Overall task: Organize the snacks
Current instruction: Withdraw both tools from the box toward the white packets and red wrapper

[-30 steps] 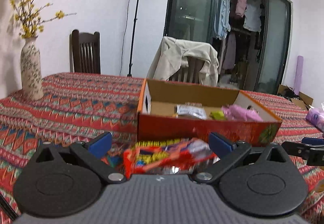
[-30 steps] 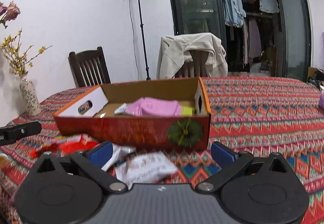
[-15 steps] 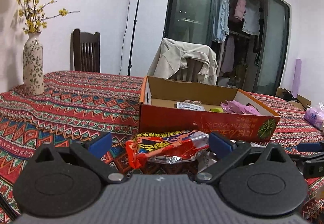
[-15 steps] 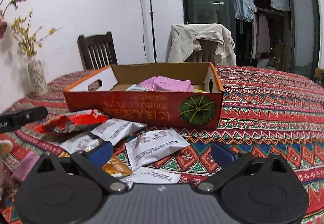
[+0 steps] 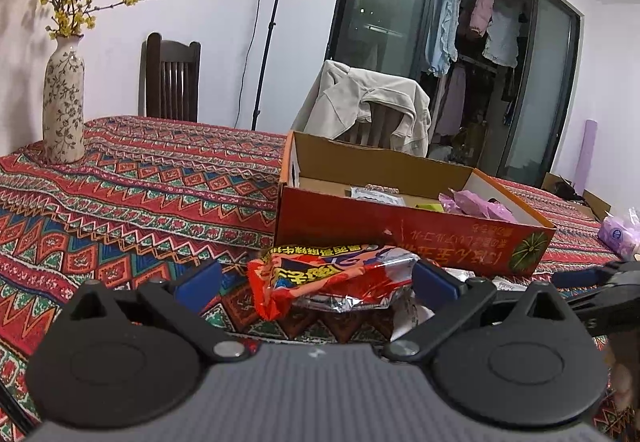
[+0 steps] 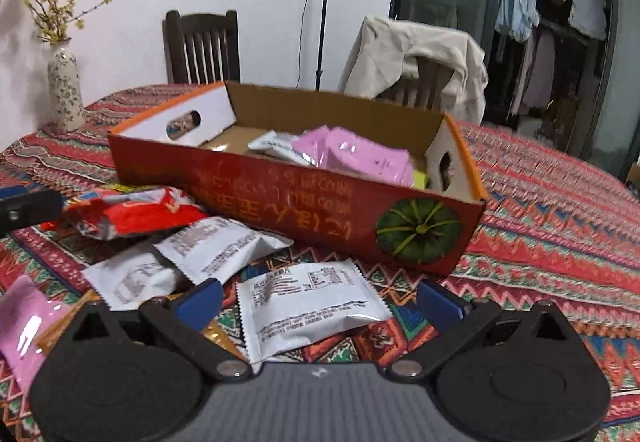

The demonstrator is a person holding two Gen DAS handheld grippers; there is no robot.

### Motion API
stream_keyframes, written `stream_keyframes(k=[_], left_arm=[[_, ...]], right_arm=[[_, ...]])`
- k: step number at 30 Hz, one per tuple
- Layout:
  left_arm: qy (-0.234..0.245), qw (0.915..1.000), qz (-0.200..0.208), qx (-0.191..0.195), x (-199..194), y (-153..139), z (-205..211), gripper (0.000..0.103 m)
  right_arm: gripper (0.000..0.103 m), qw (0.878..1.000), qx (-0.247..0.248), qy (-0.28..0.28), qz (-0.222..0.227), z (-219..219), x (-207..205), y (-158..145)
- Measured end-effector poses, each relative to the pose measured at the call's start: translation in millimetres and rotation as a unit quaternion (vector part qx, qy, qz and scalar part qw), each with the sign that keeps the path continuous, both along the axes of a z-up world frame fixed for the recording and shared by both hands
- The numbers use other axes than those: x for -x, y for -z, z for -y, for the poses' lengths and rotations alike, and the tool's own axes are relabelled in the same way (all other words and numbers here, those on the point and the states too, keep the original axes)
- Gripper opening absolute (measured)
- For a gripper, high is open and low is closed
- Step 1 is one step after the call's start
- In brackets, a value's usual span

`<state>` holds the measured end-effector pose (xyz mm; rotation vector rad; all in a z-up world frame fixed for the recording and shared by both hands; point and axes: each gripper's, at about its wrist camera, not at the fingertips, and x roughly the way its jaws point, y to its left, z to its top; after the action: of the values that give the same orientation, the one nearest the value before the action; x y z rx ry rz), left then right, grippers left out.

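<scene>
Left wrist view showed us our left gripper (image 5: 316,278) spread wide around a red snack packet (image 5: 332,274) lying before the cardboard box (image 5: 400,230), while in the right wrist view our right gripper (image 6: 320,298) gaped over a white sachet (image 6: 308,302) on the tablecloth (image 6: 560,202).

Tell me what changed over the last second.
The right hand-held gripper dropped toward the table, its open fingers now framing a white packet. The left hand-held gripper dipped slightly. Unchanged: both are open, and the red snack bag and box stay put.
</scene>
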<state>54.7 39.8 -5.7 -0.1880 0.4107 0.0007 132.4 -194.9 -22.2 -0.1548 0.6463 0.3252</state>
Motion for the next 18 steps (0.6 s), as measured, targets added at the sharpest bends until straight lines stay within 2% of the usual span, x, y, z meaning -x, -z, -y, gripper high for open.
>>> stream_keyframes(k=[5,7,14,16,17,18], left_arm=[[-0.003,1.0,-0.001,0.005,1,0,-1,0.103],[-0.002,1.0,-0.001,0.008,1,0,-2,0.103],[-0.001,1.0,-0.001,0.008,1,1,-1,0.103],[-0.001,1.0,-0.001,0.009,1,1,-1,0.103],[-0.001,1.0,-0.001,0.01,1,1,-1,0.103],[-0.002,0.9999,-0.001,0.011,1,1,-1,0.103]], right_arm=[[0.103,0.999,-0.008,0.005,-0.031,0,-14,19],[0.103,0.999,-0.021,0.002,-0.033,2,-15,22],[0.103,0.999,-0.023,-0.001,-0.033,1,-16,22],[0.092,0.999,-0.028,-0.007,-0.029,2,-14,21],[0.081,0.999,-0.03,-0.01,-0.023,2,-12,19],[0.08,0.999,-0.028,-0.01,-0.018,1,-10,18]])
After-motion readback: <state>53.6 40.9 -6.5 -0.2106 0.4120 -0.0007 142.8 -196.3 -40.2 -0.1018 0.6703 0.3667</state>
